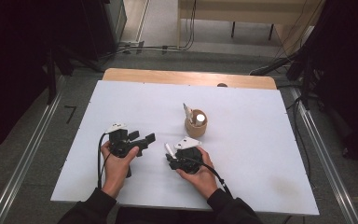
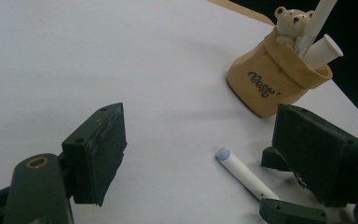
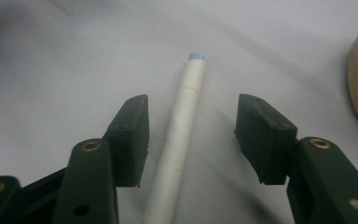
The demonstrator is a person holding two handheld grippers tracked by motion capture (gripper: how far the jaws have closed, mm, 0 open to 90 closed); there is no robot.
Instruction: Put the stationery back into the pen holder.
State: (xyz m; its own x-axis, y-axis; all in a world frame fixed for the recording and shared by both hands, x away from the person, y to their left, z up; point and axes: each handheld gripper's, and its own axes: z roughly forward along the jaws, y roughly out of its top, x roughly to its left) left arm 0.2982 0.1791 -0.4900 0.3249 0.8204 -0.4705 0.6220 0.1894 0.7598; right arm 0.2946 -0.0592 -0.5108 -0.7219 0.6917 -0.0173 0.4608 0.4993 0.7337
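L claw sits toward the desk's left-front part, jaws spread w/ nothing between them, pointing across toward the middle. L hand grips it from behind, forearm coming in over the front edge, wrist about level.

Pen, white w/ a bluish tip, lies flat on the desk near the middle-front, just in front of the tan cup, apart from it. The cup already holds other pens.

R claw straddles the pen: jaws part-spread, one each side of the barrel, neither pad touching it. R hand holds the claw low, angled down and to the left, sleeve at the front edge.

Step in hand looks like the pickup. To do it well: keep the barrel centred btwn the pads, stay low, squeeze evenly so it doesn't roll off, then lift straight before heading to the cup.
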